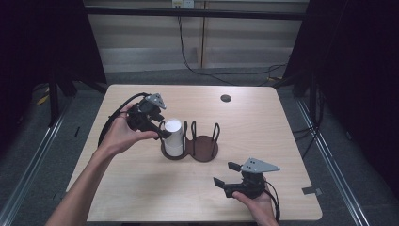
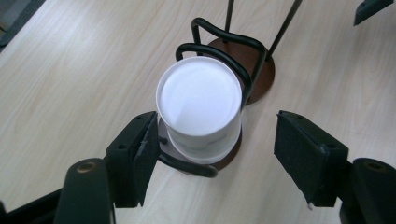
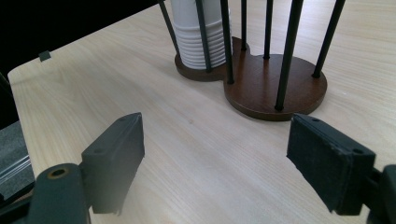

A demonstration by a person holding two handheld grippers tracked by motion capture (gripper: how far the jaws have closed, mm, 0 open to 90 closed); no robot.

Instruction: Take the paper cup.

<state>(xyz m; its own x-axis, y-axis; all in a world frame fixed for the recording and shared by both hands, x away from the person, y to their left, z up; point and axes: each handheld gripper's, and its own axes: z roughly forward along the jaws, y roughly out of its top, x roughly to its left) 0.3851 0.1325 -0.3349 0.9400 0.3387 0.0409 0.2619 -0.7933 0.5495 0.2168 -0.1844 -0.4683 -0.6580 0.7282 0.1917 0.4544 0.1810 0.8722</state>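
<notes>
A stack of white paper cups (image 1: 173, 136) stands rims down in the left ring of a dark wooden two-ring holder (image 1: 206, 151) with black wire posts, at the table's middle. My left gripper (image 1: 163, 129) hangs open over the stack from the left. Looking down its jaws, the top cup (image 2: 200, 100) sits between them: the left jaw is close beside it and the right jaw well apart. The holder's right ring (image 2: 261, 70) is empty. My right gripper (image 1: 226, 173) rests open near the front right, facing the holder (image 3: 275, 88) and cups (image 3: 198, 32) with nothing between its jaws.
A small dark round grommet (image 1: 226, 98) sits in the tabletop at the back right. A bit of grey tape (image 1: 310, 190) lies at the table's right front edge. Bare wood (image 1: 141, 188) lies between the holder and the front edge.
</notes>
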